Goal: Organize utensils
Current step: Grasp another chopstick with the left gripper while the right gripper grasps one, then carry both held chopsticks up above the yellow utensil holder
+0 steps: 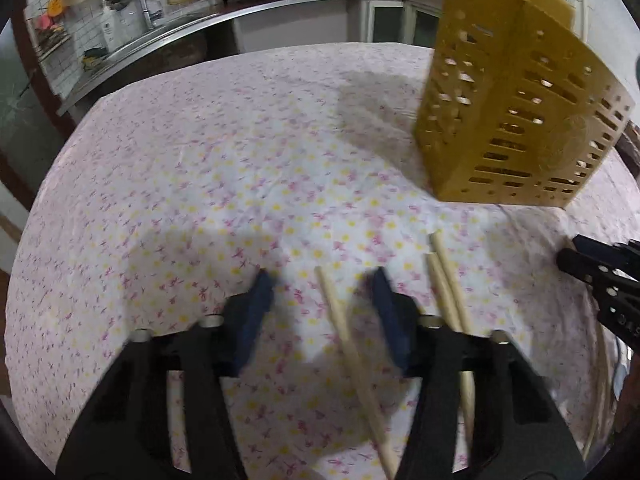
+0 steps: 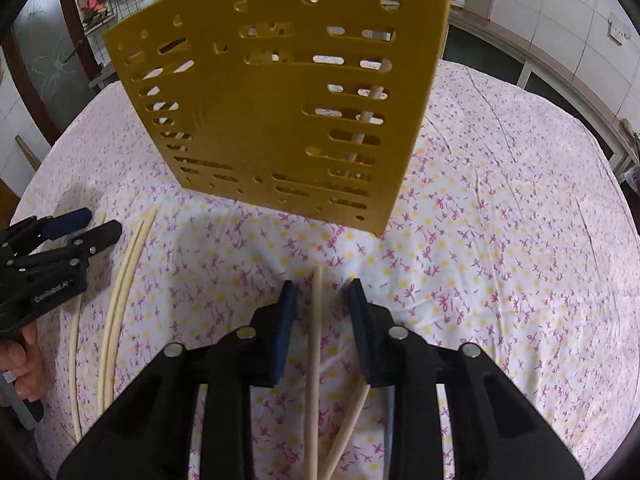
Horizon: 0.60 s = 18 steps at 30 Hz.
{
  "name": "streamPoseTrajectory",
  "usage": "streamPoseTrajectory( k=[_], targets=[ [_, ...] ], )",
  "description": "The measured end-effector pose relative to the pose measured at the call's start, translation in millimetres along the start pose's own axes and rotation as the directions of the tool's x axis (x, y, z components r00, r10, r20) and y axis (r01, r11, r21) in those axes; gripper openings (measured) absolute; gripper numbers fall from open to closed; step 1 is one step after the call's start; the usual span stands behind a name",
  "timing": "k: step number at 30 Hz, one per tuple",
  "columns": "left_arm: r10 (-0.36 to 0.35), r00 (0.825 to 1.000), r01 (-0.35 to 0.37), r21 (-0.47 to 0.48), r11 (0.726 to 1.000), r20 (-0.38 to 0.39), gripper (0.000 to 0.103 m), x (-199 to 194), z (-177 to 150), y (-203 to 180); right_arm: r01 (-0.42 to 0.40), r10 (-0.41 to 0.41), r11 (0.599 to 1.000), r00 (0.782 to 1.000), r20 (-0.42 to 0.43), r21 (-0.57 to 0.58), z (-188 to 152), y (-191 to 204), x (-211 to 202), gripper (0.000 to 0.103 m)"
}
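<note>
A pale wooden chopstick [image 1: 344, 332] lies on the floral tablecloth between the blue pads of my left gripper [image 1: 322, 276], which stands open around it with gaps on both sides. Two more chopsticks [image 1: 446, 284] lie just right of it. My right gripper [image 2: 321, 283] is open as well, straddling another chopstick [image 2: 315, 320] without pressing it; a further stick [image 2: 348, 416] crosses under its right finger. The yellow slotted utensil holder [image 2: 280, 112] stands upright beyond, with a stick [image 2: 370, 118] showing through its slots.
The left gripper [image 2: 100, 220] sits at the left of the right wrist view, a hand [image 2: 24, 360] below it, next to a pair of chopsticks [image 2: 124, 280]. The right gripper [image 1: 570, 248] pokes in at the right edge. A kitchen counter [image 1: 168, 36] runs behind the table.
</note>
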<state>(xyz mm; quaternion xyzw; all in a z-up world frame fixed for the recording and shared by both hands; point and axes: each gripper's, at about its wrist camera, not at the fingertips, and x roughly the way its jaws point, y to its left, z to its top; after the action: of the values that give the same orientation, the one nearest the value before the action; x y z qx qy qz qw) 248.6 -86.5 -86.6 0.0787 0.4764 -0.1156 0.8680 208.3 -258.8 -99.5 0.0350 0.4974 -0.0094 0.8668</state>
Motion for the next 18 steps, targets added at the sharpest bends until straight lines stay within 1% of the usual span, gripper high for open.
streamPoseTrajectory(
  k=[1,2,3,5,7,9,12,15,18],
  targets=[
    [-0.006,1.000,0.006,0.013,1.000,-0.001,0.021,-1,1,-2,0.001,-0.001,1.000,1.000,-0.003,0.001,2,-4,0,0.011],
    [-0.008,1.000,0.008,0.022,1.000,-0.002,0.017,-2,1,-4,-0.001,0.001,1.000,1.000,-0.007,0.001,3,-7,-1,0.008],
    [-0.010,1.000,0.010,0.027,1.000,-0.003,0.009,-3,1,-6,-0.002,0.002,1.000,1.000,-0.010,0.000,5,-10,-2,0.007],
    [-0.011,1.000,0.011,0.030,1.000,-0.003,0.008,-4,-1,-6,-0.002,0.002,1.000,1.000,-0.014,-0.003,6,-10,-2,0.006],
    [-0.020,1.000,0.020,0.016,1.000,-0.006,0.004,-5,-1,-4,-0.008,0.008,1.000,1.000,-0.014,0.004,7,-12,-4,0.006],
    [-0.035,0.999,0.035,0.001,0.999,-0.006,0.003,-9,-1,0,-0.014,0.014,1.000,1.000,-0.006,0.009,8,-15,-8,0.006],
    [-0.045,0.999,0.045,-0.014,0.999,0.009,0.003,-19,0,7,-0.028,0.028,1.000,0.999,0.027,0.011,8,-19,-22,0.006],
    [-0.045,0.998,0.045,-0.017,0.999,0.048,0.004,-34,0,7,-0.037,0.036,0.999,0.997,0.062,0.008,10,-20,-35,0.006],
    [-0.045,0.997,0.047,-0.021,0.999,0.065,0.003,-43,0,8,-0.045,0.044,0.999,0.995,0.093,0.010,11,-22,-47,0.006]
  ],
)
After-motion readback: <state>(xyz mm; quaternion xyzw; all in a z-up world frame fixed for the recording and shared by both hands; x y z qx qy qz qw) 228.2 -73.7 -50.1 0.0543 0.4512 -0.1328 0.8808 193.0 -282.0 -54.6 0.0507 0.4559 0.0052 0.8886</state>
